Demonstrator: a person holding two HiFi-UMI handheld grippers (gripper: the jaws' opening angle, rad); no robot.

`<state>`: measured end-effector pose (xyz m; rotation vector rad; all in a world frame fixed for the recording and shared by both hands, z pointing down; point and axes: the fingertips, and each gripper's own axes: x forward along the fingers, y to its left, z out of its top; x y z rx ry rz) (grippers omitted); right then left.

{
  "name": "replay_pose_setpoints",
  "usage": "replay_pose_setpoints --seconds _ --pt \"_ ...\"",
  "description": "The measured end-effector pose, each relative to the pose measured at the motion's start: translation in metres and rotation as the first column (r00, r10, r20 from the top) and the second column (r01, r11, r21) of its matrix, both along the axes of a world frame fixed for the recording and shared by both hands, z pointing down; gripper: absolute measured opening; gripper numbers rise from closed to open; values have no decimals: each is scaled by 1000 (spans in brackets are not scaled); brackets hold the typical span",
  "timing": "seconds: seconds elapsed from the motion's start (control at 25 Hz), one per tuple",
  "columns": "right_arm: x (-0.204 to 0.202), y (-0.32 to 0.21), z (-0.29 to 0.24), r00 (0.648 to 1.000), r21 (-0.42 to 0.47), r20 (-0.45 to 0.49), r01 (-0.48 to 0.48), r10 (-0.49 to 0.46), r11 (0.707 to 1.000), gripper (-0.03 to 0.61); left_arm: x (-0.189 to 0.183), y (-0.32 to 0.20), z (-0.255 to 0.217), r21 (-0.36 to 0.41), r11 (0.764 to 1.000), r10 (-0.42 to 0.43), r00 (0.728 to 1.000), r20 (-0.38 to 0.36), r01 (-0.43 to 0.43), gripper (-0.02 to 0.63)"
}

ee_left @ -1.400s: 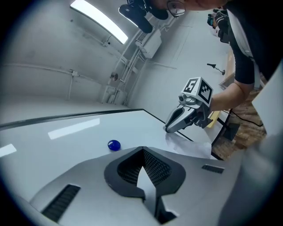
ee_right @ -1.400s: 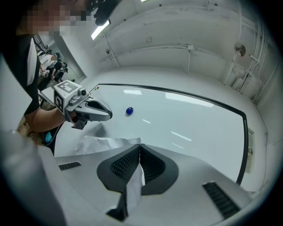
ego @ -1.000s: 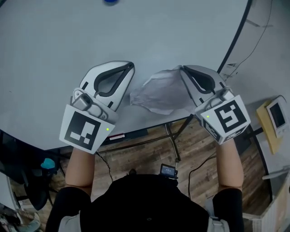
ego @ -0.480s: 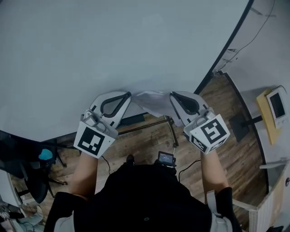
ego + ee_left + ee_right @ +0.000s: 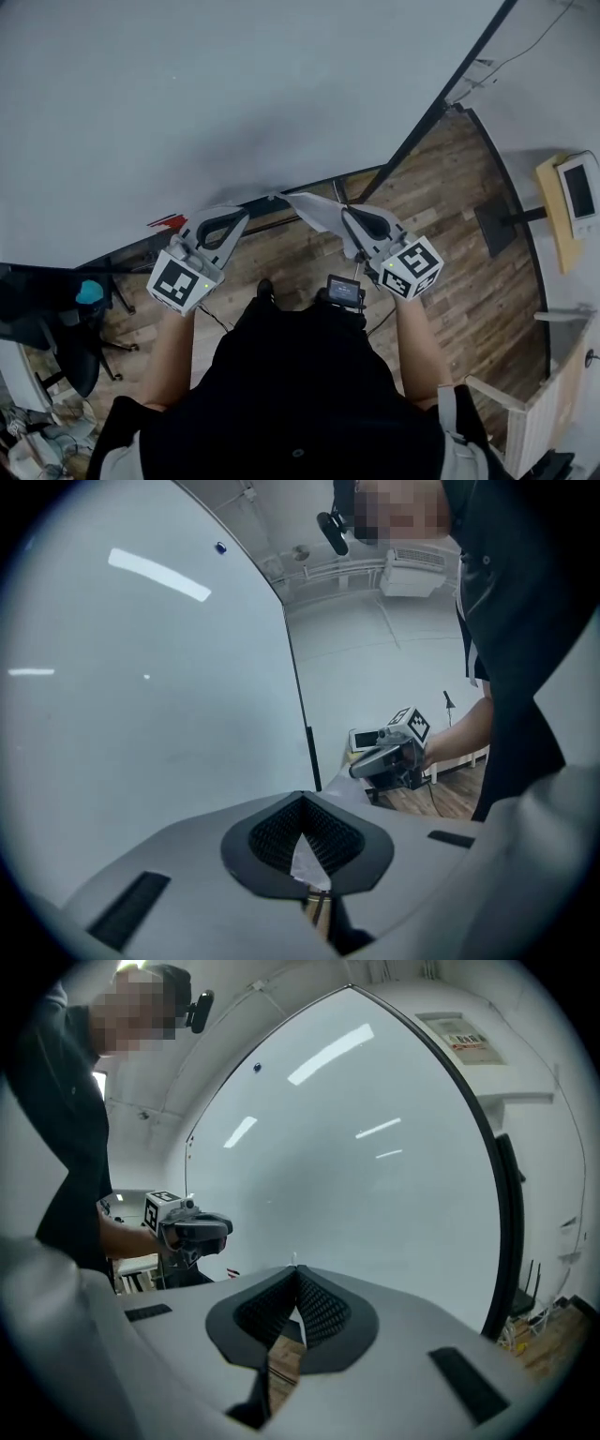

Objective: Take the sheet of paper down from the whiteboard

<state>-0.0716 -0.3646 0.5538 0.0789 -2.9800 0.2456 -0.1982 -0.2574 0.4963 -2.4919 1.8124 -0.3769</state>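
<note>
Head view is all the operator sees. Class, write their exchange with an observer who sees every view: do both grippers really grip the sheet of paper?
Observer: Yes for the left gripper: its own view shows it shut on the sheet of paper.
Operator: And the right?
Observer: The right gripper is shut too, with a pale strip of paper pinched inside.
Operator: Anything on the whiteboard?
Observer: A small blue dot high on it.

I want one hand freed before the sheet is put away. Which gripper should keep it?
Probably the right gripper. Both have jaws shut on the sheet, but the head view shows it broad at the right and tapering to a thin corner at the left gripper.
</note>
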Motion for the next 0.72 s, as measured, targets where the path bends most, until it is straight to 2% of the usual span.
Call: replay_pose_setpoints --seconds 0.12,0.16,0.4,0.72 --pt "4 6 29 1000 -41 -26 9 -10 999 20 8 3 23 -12 1000 23 986 -166 -25 11" --pt "6 8 36 999 -49 -33 17 -18 999 20 11 3 31 -17 1000 22 981 -195 -26 11" --pt "22 12 57 998 -61 -52 41 -44 997 18 30 5 85 -112 994 -13 970 -241 -14 11" --pt "43 18 69 991 21 -83 110 -108 994 18 72 2 105 -124 992 -4 956 -292 -34 11"
